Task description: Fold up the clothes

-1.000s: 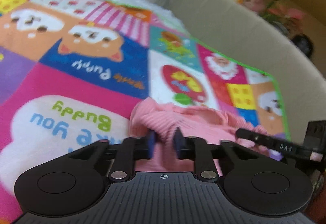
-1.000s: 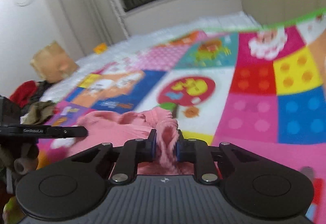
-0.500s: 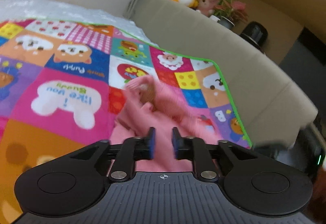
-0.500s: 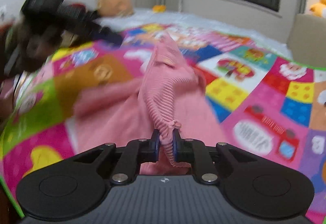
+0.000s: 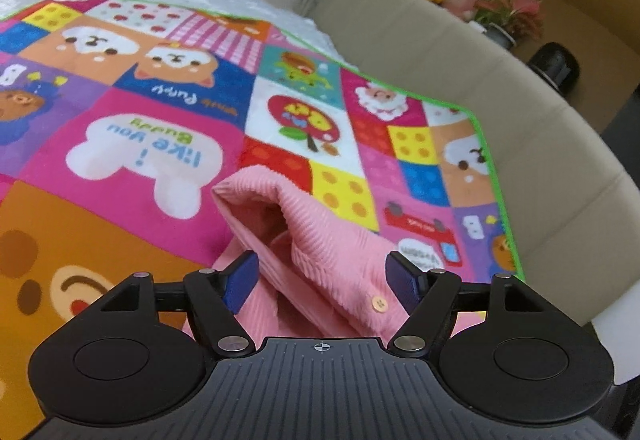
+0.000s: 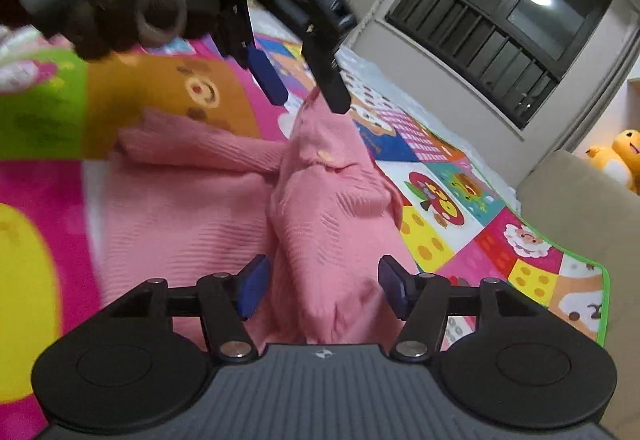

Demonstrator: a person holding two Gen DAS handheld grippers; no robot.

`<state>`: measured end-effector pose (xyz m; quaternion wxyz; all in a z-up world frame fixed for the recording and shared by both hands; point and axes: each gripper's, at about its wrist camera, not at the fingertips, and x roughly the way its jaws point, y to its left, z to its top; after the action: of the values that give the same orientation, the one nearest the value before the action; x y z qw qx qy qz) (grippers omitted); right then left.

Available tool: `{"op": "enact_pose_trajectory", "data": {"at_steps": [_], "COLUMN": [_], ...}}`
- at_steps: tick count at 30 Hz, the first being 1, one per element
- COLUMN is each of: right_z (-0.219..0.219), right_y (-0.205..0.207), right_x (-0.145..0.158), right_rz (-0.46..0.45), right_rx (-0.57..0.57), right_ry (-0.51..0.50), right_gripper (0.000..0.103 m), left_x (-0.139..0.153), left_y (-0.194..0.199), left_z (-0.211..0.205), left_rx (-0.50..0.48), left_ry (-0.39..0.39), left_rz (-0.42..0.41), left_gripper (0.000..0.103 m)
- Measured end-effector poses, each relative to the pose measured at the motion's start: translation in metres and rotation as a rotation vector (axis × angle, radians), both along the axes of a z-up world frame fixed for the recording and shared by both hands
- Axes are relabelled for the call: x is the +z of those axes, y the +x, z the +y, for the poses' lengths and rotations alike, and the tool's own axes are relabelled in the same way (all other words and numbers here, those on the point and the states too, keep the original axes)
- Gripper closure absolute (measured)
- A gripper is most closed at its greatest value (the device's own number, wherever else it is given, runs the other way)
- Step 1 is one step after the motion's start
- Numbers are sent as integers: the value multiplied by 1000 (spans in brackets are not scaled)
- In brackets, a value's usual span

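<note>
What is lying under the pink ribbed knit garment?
The colourful cartoon-patterned play mat lies under the pink ribbed knit garment. Which mat pictures it covers, or anything beneath its folds, cannot be seen.

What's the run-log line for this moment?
step: fold, released | left gripper: open | right gripper: open | pink sweater: bunched on play mat

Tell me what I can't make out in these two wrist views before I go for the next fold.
- Pink garment, left wrist view: its near part is hidden behind the left gripper body.
- Same garment, right wrist view: motion blur smears the sleeve and left side, so fold lines are unclear.
- Left gripper, right wrist view: its upper body is blurred and cut off by the top edge.
- Right gripper: open, hiding the cloth beneath it.
</note>
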<state>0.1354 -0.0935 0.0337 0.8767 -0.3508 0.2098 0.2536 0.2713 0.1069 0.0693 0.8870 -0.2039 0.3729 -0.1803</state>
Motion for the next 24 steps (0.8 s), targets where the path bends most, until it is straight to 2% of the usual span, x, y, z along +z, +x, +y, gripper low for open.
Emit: {"op": "enact_pose_trajectory", "data": {"at_steps": [5,6,7,8,9,13,16,19,22,24], "right_z": [16,15,14,9,4,-19,-26,-26,-22,-25], "right_y": [26,29,33,35,36,17,-21,-54,-78,-84], "right_x": [-24,-26,-28,-26,-22,18,30,3,-31,-26], "right_rz": [-13,-19,-25,-31,-41,-88,-90,-7,-6,18], "right_rx": [-28,-30,-33,-40,-44,-3,114,183,218,196], "right_ry": [-61,-64,-67,-73,-71,-22,-88,-176,-244,-172], "right_gripper": [39,45,56,80,87,90,90,90,84,79], "left_x": [-4,-3,-2,-2,-1,2,6,14,14,9], "left_y": [-1,-2,-3,-5,-6,-11,-17,-26,-34,-39], "left_z": [0,1,3,5,6,13,22,36,34,27], "left_rx": [-14,-17,-19,-21,-23,-32,-30,1,-15,-40], "left_ry": [11,6,-1,-8,-15,-43,-81,-150,-166,-150], "left_rz": [0,-2,-5,-8,-11,-24,-37,-53,-39,-20], "left_gripper": [27,26,26,26,25,22,16,12,10,9]}}
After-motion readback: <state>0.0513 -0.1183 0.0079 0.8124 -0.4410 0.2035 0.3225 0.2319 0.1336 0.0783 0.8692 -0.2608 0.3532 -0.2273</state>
